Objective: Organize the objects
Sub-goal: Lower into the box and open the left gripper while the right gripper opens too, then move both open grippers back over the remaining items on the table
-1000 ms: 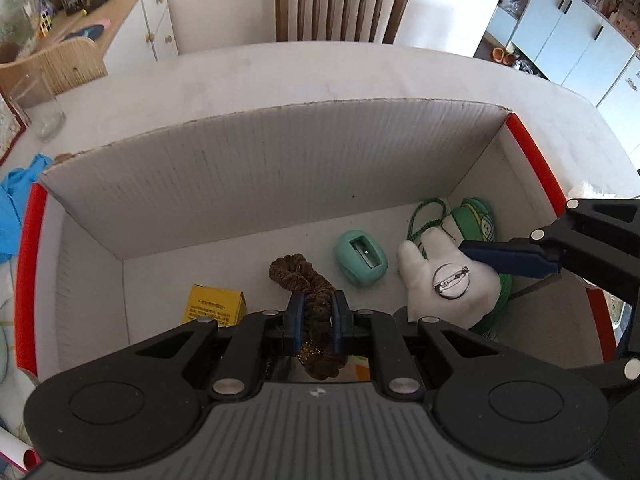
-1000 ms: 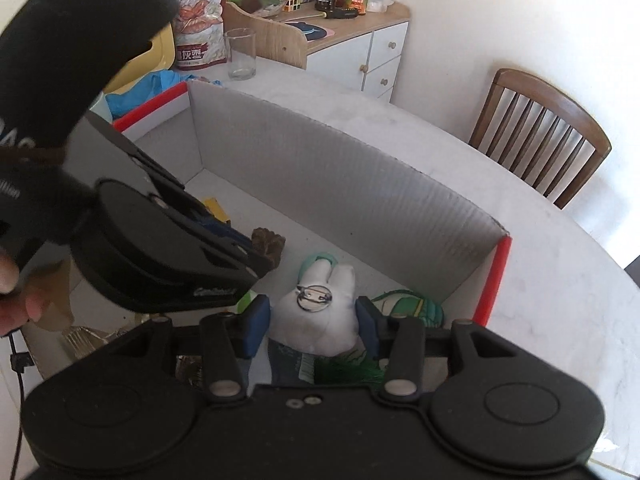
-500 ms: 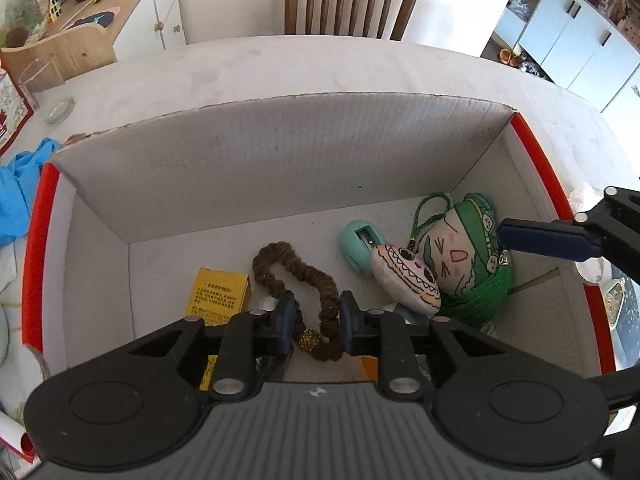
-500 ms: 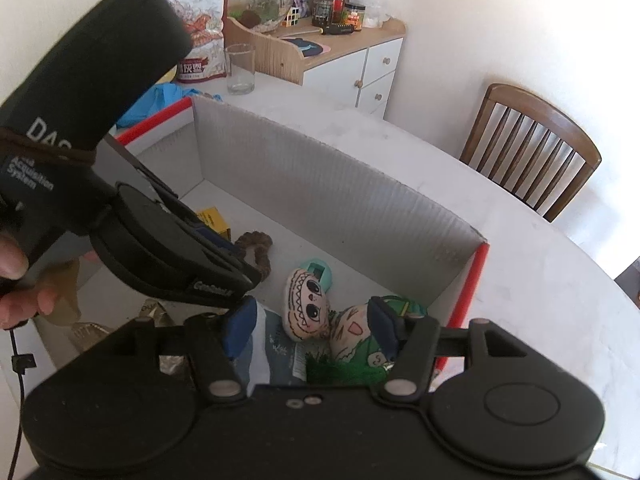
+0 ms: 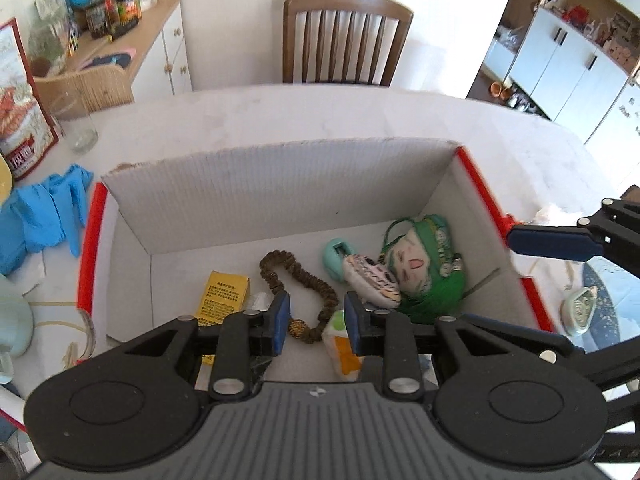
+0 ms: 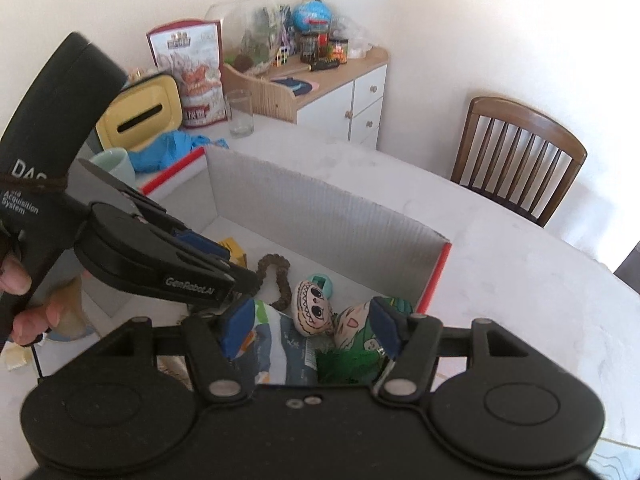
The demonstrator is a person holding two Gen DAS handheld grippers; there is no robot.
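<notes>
Two grippers, left (image 5: 314, 324) and right (image 6: 310, 328), jaws spread, empty, over box (image 5: 280, 184): brown bead loop (image 5: 296, 280), white face toy (image 5: 370, 278), green doll (image 5: 424, 268).

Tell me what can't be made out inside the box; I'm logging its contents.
- Left wrist view: yellow carton, its near end behind the left tongs.
- Right wrist view: blue-white packet, lower part hidden by the right tongs.
- Both views: print on either too small.
</notes>
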